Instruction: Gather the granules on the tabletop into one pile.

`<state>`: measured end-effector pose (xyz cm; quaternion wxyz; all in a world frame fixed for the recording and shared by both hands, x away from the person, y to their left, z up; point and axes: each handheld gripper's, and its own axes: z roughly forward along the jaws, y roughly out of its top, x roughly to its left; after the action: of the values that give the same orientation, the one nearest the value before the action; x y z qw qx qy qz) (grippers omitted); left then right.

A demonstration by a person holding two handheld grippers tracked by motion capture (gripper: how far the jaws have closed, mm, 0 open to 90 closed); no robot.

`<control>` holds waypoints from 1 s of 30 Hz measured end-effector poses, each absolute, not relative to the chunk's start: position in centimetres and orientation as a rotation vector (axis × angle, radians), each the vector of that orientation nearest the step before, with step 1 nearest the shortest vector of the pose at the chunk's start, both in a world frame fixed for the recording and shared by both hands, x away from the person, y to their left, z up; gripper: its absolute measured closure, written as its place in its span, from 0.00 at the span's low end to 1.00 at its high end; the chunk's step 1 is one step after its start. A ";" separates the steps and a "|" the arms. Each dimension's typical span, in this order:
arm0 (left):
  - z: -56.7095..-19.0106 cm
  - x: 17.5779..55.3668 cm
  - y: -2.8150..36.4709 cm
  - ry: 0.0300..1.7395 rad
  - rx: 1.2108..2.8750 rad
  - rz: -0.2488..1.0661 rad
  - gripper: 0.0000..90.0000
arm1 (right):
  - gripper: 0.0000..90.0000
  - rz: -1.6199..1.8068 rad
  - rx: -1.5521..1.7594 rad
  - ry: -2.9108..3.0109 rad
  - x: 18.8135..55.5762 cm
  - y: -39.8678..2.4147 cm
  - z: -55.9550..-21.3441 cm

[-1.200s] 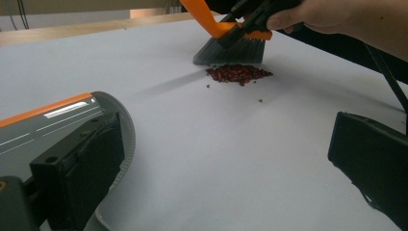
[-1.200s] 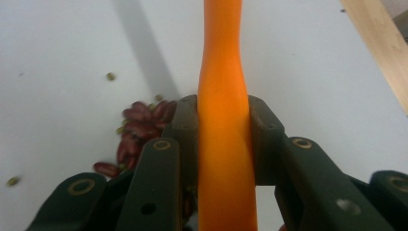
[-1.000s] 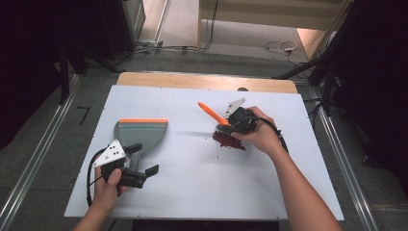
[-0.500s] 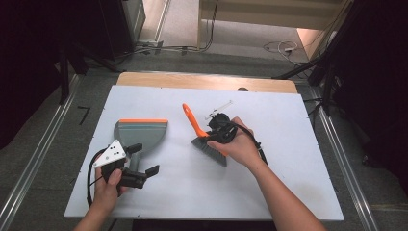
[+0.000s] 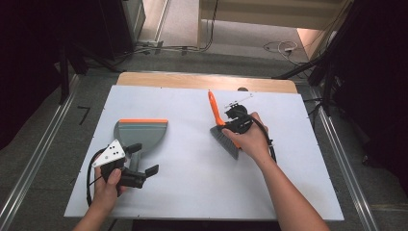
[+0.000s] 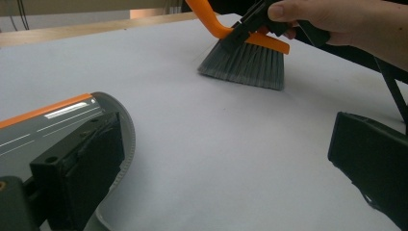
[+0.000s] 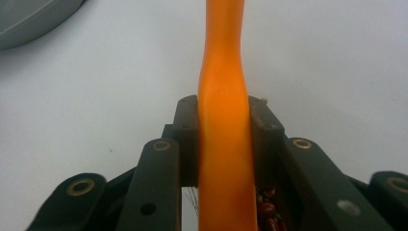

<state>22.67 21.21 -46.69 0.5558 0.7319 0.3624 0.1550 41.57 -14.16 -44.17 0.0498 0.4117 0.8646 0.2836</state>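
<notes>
The job looks like a sweeping job, and it is only partly done. The right gripper (image 5: 236,121) has its fingers clamped tight on the orange handle of the little brush (image 5: 222,126), so picking up the brush is finished. In the right gripper view the handle (image 7: 224,144) runs straight up between the two black fingers, which press on it from both sides. The grey bristles (image 6: 243,67) touch the white worktop (image 5: 192,192) a bit right of its middle, nearer the far edge than the near one.

Some small dark red bits (image 7: 267,211) sit low down beside the handle in the right gripper view (they may be the crumbs to sweep, though it is hard to be sure).

The grey dustpan (image 5: 140,134) with the orange lip lies flat on the left half of the worktop, well apart from the brush. Its lip points toward the far edge. The left gripper (image 5: 137,166) rests near the worktop's near left corner, right at the dustpan's handle. Its fingers are apart, one on each side of the handle, not squeezing it yet.

So what seems left is this: grab the dustpan, bring brush and pan together, and sweep the bits into the pan.
</notes>
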 end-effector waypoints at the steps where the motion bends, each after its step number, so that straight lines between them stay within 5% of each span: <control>1: -46.7 22.7 21.2 0.857 1.728 0.366 0.00 | 0.76 0.880 1.237 2.639 41.5 -14.3 -44.0; 13: -46.7 22.7 21.2 0.861 1.733 0.365 0.00 | 0.76 0.944 1.019 2.867 39.6 -12.6 -44.0; 30: -46.7 22.7 21.2 0.859 1.729 0.363 0.00 | 0.76 0.948 1.203 2.769 43.3 -15.7 -45.0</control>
<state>22.69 21.24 -46.75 0.5550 0.7321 0.3637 0.1538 43.28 -15.71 -44.96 -0.0112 0.3801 0.8750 0.2997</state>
